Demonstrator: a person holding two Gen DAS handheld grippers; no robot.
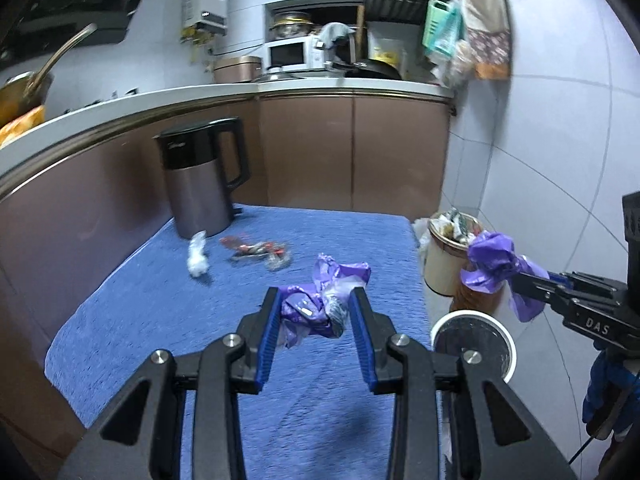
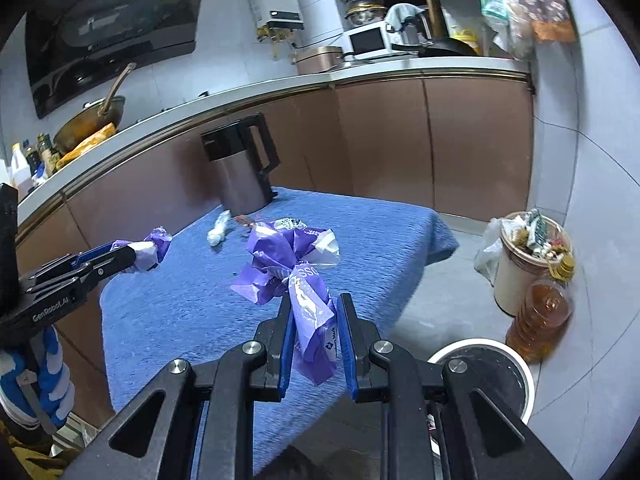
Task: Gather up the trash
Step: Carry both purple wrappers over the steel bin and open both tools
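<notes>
My left gripper (image 1: pixel 315 296) is shut on a crumpled purple wrapper (image 1: pixel 304 312), held above the blue cloth-covered table (image 1: pixel 160 320). My right gripper (image 2: pixel 315 302) is shut on a larger purple plastic bag (image 2: pixel 292 256) that bunches out past its fingertips. The left wrist view shows the right gripper (image 1: pixel 516 276) at the right with its purple bag (image 1: pixel 490 260), beyond the table's right edge. The right wrist view shows the left gripper (image 2: pixel 134 256) at the left with its wrapper (image 2: pixel 154 250). A white crumpled tissue (image 1: pixel 198 258) and a red and silver wrapper (image 1: pixel 256 250) lie on the cloth.
A dark kettle (image 1: pixel 200 180) stands at the table's far left corner. On the floor to the right are a white-rimmed round bin (image 2: pixel 484 372), a beige bin (image 2: pixel 524 264) heaped with rubbish and an oil bottle (image 2: pixel 540 320). Brown cabinets and a counter lie behind.
</notes>
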